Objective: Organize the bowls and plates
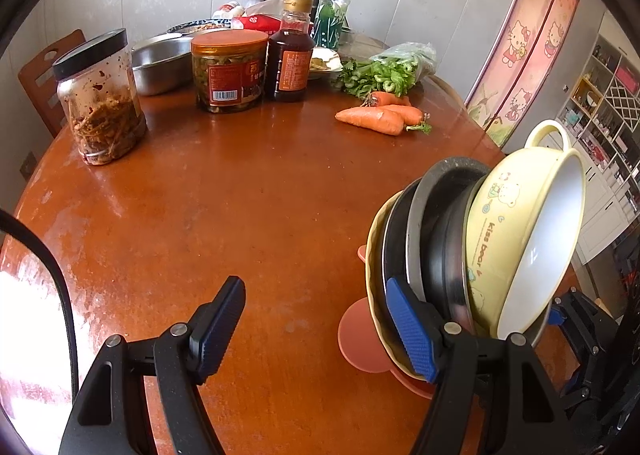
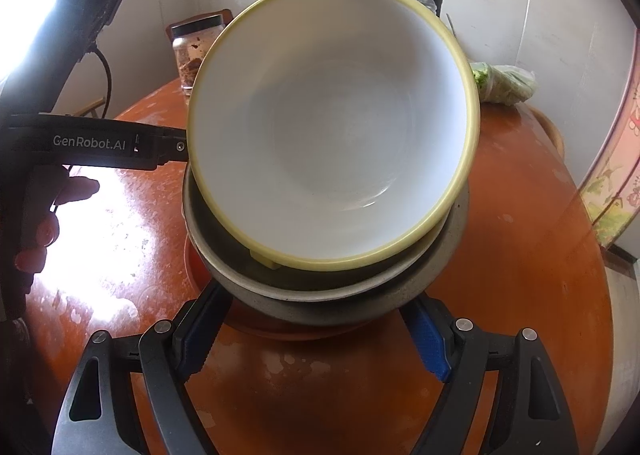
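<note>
A stack of dishes stands tilted on edge on the round wooden table (image 1: 240, 207). A yellow bear-print bowl (image 1: 524, 239) with a white inside (image 2: 332, 127) leans on a grey metal plate (image 1: 436, 223), a dark pan and a cream ribbed dish (image 1: 374, 275), over an orange plate (image 1: 356, 339). My left gripper (image 1: 320, 335) is open; its right finger (image 1: 412, 331) touches the stack's back, also visible in the right wrist view (image 2: 104, 145). My right gripper (image 2: 312, 339) is open, its fingers on either side of the grey plate's (image 2: 320, 303) lower rim.
At the table's far side stand a chili jar (image 1: 100, 95), a pickle jar (image 1: 228, 71), a sauce bottle (image 1: 292, 51), steel bowls (image 1: 160, 63), bottles, celery (image 1: 384, 71) and carrots (image 1: 380, 115). A chair (image 1: 44, 87) is at left; a pink cabinet (image 1: 528, 55) at right.
</note>
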Tool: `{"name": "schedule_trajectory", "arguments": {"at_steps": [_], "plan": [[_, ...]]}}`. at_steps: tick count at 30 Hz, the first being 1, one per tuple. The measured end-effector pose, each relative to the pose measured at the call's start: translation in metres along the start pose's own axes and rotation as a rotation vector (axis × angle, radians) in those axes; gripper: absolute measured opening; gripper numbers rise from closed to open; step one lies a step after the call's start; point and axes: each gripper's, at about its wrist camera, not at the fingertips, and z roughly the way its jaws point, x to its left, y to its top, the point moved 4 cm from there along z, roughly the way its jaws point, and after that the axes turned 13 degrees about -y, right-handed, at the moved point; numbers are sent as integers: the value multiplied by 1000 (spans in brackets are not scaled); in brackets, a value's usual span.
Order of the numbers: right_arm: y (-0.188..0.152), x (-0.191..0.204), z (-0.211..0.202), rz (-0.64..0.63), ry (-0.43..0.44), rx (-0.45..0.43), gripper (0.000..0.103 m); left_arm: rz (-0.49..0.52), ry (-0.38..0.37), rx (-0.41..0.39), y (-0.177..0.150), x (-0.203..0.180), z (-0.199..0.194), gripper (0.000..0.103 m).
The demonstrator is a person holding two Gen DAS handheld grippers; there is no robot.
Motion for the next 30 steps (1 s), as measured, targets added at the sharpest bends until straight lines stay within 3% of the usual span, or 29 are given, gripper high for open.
{"name": "schedule_trajectory", "arguments": {"at_steps": [5, 12, 21, 30], "plan": [[-1, 0, -1, 21, 12, 2, 84, -30, -18, -20, 0, 4, -8, 73], [-7, -4, -16, 47, 2, -19, 84, -76, 44, -76, -10, 13, -37, 74], [-22, -15, -68, 122, -18, -131, 84, -73, 138, -167, -56, -17, -77, 78], [-58, -6, -100, 149, -21, -166, 84, -30, 165, -176, -111, -60, -87, 85]]}}
